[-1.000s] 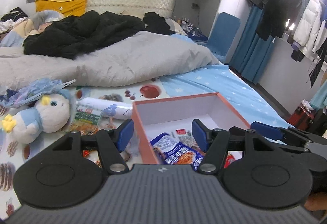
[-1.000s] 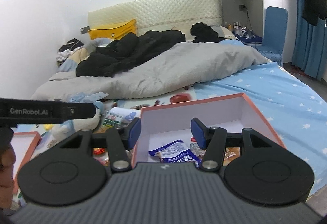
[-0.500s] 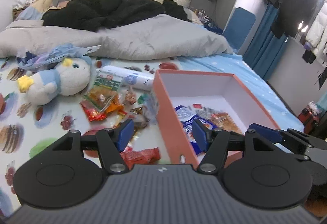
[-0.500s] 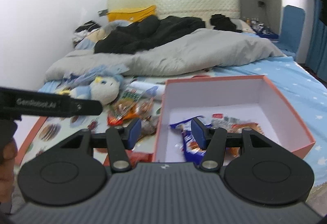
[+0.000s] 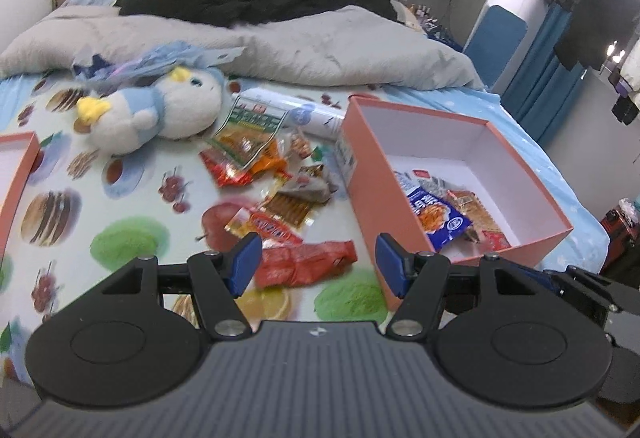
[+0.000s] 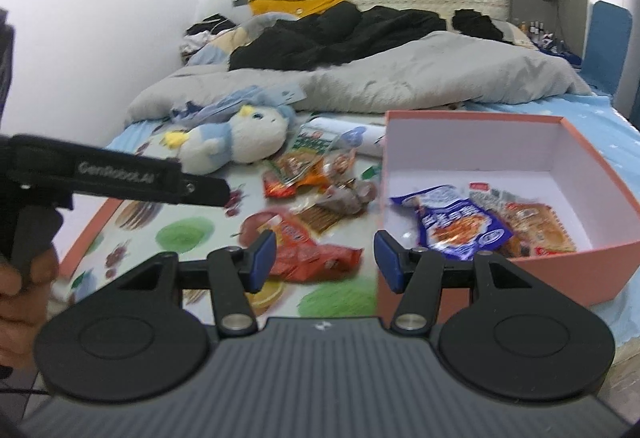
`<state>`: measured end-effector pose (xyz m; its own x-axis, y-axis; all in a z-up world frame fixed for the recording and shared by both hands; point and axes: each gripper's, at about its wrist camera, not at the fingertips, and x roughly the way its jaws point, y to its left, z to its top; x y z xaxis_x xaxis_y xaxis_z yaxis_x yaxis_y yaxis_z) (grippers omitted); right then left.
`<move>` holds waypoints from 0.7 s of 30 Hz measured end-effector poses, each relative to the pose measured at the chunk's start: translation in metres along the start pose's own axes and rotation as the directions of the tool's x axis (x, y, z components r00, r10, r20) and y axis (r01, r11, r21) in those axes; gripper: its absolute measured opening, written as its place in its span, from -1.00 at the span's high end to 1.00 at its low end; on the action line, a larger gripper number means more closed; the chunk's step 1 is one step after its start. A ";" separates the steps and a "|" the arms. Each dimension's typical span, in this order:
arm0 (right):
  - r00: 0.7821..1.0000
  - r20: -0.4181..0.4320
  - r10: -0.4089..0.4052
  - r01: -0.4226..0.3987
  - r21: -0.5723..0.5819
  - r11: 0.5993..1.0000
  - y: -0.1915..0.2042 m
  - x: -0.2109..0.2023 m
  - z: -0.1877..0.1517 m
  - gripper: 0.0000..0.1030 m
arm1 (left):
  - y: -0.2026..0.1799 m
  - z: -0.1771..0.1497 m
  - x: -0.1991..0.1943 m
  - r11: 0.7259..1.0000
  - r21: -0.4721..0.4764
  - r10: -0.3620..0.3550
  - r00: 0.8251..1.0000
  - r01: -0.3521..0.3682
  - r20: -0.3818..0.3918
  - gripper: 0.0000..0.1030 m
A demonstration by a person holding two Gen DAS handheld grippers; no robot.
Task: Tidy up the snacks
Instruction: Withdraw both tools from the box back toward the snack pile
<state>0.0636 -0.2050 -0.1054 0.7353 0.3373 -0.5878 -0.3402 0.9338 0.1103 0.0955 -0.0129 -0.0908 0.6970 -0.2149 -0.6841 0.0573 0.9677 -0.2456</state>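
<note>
Both the left gripper [image 5: 318, 262] and right gripper [image 6: 325, 260] have released, empty jaws. The red snack packet [image 5: 306, 263] lies on the bed [image 5: 132, 198], long axis running nine to three o'clock, at nine o'clock of the pink box [image 5: 372, 178].

Bed [image 5: 132, 198] with printed sheet, grey duvet [image 5: 304, 46], plush penguin [image 5: 160, 114], scattered snack packets [image 5: 256, 158], orange box [image 5: 384, 198]

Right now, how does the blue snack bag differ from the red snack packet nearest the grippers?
The blue snack bag lies inside the pink box; the red snack packet lies outside it on the printed sheet. The blue snack bag rests among other packets; the red snack packet lies alone at the pile's near end. Both lie flat, and neither is gripped.
</note>
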 end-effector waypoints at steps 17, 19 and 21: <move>0.995 -0.101 0.022 -0.030 -0.074 0.997 0.030 0.031 -0.005 -0.10 | 0.033 -0.008 0.032 0.999 -0.045 0.017 0.997 -0.020 -0.077 -0.33; 0.993 -0.114 0.029 -0.038 -0.080 0.996 0.032 0.038 -0.003 -0.10 | 0.038 -0.007 0.040 0.998 -0.057 0.021 0.996 -0.026 -0.088 -0.33; 0.992 -0.124 0.033 -0.045 -0.091 0.995 0.035 0.044 -0.003 -0.10 | 0.044 -0.006 0.047 0.997 -0.074 0.017 0.995 -0.025 -0.101 -0.33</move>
<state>0.0822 -0.1582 -0.1293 0.6452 0.3507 -0.6787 -0.4248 0.9031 0.0628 0.1268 0.0185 -0.1380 0.6225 -0.2105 -0.7537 -0.0126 0.9603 -0.2786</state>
